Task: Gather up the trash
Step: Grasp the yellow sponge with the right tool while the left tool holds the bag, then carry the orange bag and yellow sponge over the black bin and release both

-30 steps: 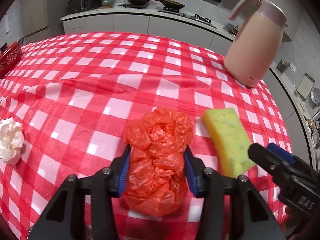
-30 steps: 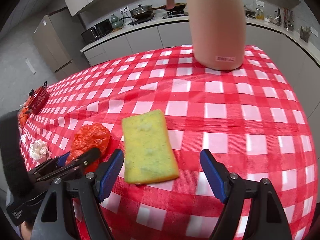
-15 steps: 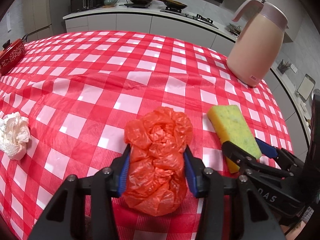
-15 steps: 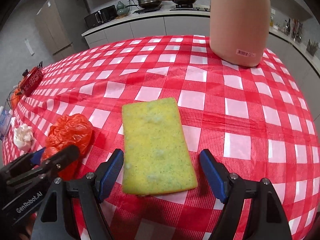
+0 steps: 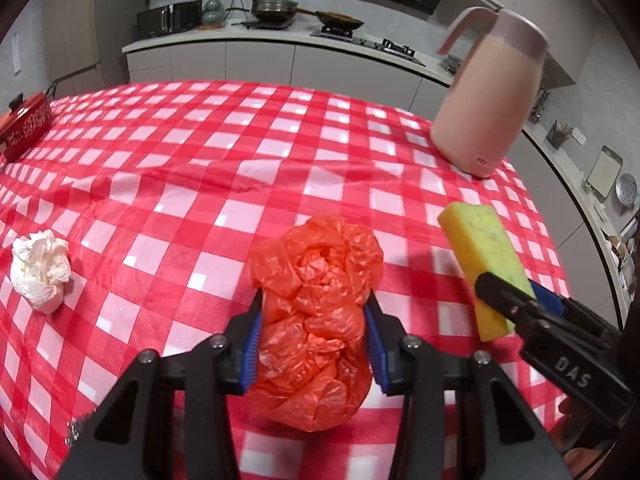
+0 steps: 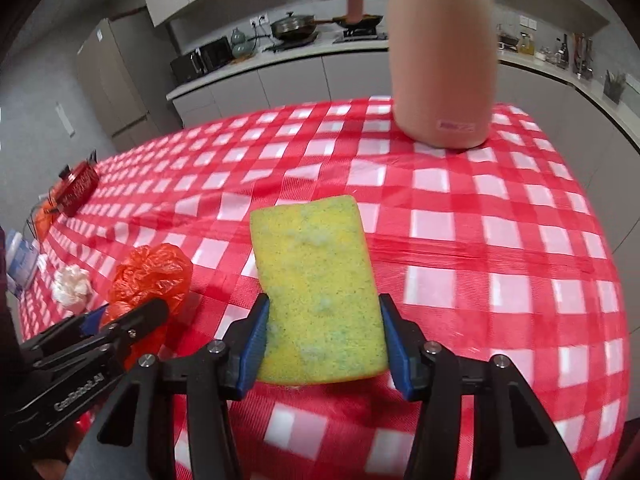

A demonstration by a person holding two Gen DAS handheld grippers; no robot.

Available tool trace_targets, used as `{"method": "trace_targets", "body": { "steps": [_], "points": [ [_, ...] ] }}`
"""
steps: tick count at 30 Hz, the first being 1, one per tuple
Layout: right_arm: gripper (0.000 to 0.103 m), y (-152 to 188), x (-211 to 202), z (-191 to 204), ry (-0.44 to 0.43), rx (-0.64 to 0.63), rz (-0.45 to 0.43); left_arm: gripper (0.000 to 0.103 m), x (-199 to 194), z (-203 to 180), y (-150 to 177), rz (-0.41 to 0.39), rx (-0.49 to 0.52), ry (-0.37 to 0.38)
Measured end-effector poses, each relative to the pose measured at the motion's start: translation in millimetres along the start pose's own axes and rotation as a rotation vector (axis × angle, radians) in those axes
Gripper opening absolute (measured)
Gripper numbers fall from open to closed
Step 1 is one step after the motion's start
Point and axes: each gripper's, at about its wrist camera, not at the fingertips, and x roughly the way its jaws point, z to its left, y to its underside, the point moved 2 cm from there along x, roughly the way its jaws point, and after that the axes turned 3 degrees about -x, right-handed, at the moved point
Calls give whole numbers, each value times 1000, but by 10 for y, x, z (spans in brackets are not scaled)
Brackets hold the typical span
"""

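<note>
A: Your left gripper [image 5: 313,344] is clenched on the crumpled orange bag [image 5: 314,320]; the blue pads press into its sides. The bag seems just lifted above the checked tablecloth [image 5: 200,200], at 6 o'clock in the left wrist view.

B: And the right one?

A: Your right gripper [image 6: 323,340] has just been closing, and its jaws now squeeze the yellow sponge [image 6: 316,288] between them. The sponge sits at 6 o'clock in the right view, with its far end pointing to 12 o'clock, toward the pink jug [image 6: 442,52].

B: What can go wrong from here?

A: I think the bag is the risk. It is thin plastic and puffy, so it may slide out of the pads if you swing fast. The sponge is soft too; held only at the near end, it may bend or twist. Also the two grippers are near each other, so they may knock together when you carry.

B: Do the views differ?

A: Yes. The left view shows the white tissue wad [image 5: 40,276] clearly at 9 o'clock, apart from the bag, not yet collected. It also shows the sponge tilted up from the cloth, which the right view hides. The right view shows the pad contact on the sponge. Neither view shows a bin.
</note>
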Motion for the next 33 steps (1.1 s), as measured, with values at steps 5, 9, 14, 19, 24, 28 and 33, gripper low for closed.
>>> {"method": "trace_targets", "body": {
  "steps": [5,9,14,19,24,28,33],
  "points": [
    [55,79,-327,-179,-25,34,-29,46,-193,-248,82,-26,24,22],
    [55,222,-599,-336,-31,47,-47,46,-329,-439,196,-36,39,40],
    [55,417,-914,-529,-18,64,-67,46,-493,-656,354,-40,63,70],
    [55,677,-1200,-749,8,137,-84,46,-586,-841,495,-34,115,118],
    [55,903,-1348,-854,46,203,-70,46,-651,-941,635,-24,145,175],
    [55,1099,-1504,-897,79,230,-69,46,-712,-1035,758,-11,161,200],
    [55,1230,-1726,-991,87,256,-96,46,-854,-1184,872,-22,189,211]
  ]
}}
